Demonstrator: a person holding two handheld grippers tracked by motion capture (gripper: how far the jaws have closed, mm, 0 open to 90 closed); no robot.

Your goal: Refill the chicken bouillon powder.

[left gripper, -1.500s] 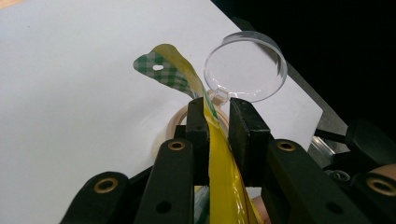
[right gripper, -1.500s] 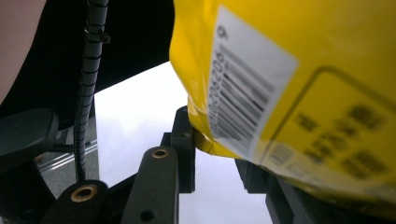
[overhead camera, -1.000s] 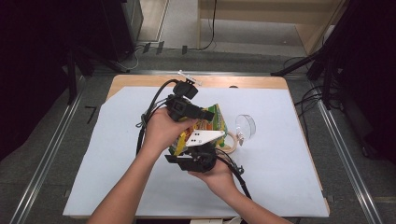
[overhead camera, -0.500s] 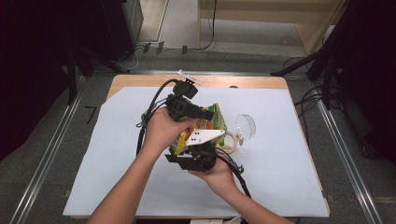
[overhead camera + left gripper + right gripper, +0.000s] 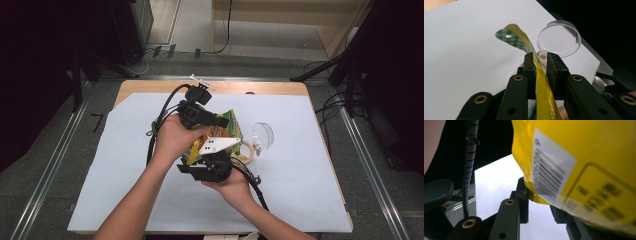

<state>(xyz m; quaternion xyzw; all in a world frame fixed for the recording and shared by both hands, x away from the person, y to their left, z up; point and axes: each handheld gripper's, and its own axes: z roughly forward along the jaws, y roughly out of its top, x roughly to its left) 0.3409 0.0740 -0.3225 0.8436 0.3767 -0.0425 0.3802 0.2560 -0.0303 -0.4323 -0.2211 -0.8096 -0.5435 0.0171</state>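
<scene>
With both hand-held tongs, left and right, clamped on the yellow plastic snack bag with green-checked top held above the white desk, tearing it well probably means pulling the grips apart steadily beside the clear round lid.

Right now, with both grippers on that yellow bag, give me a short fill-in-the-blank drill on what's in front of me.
1. The yellow bag sits between the jaws of the left gripper and has a green-and-white ____ pattern at its top edge.
2. The clear lid on the white sheet is ____ in outline.
3. In the right gripper view, the white label on the bag carries a ____.

Missing words: checked; round; barcode
</scene>
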